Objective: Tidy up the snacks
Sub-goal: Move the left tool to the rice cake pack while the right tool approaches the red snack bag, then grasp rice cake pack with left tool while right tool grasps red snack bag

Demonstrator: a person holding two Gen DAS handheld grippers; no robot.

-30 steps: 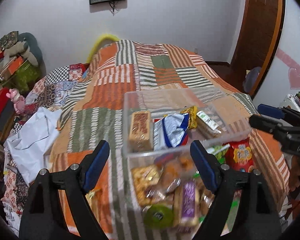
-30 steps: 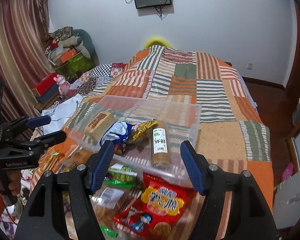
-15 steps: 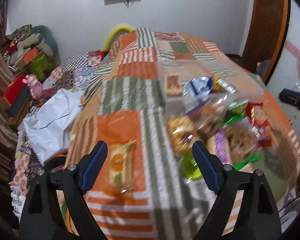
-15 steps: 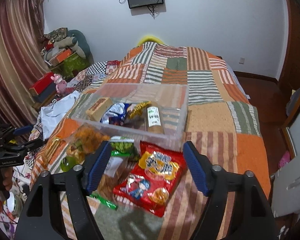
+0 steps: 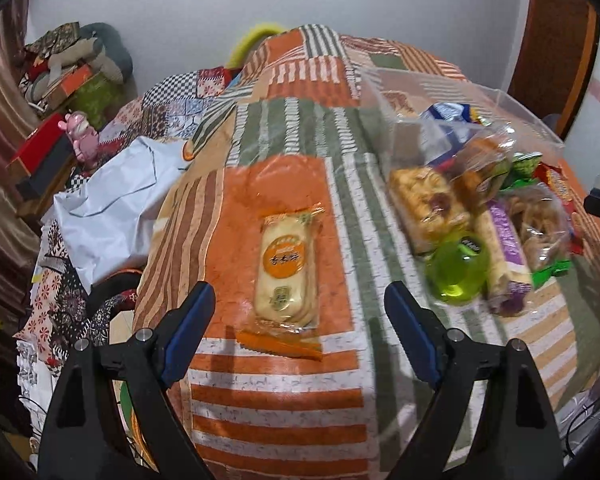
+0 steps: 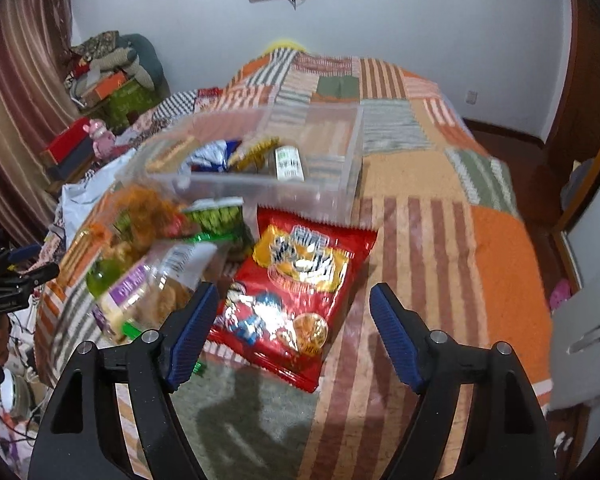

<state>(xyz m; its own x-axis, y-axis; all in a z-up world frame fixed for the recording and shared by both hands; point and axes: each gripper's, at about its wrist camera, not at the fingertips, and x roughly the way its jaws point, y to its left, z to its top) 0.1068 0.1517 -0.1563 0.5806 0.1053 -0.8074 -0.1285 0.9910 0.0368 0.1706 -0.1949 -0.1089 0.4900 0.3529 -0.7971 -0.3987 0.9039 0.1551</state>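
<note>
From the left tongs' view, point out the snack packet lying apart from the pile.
The pale cracker packet with the orange round label. It lies alone on the orange quilt patch, straight ahead of the open left tongs; the rest crowd beside the clear bin.

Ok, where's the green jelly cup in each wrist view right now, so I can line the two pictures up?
Left wrist: green jelly cup sits right of centre on the quilt, just beyond the claw's right finger, beside the purple-wrapped snack.
Right wrist: far left, blurred green patch among the snack pile.
Shared landmark: clear plastic bin behind the pile.
</note>
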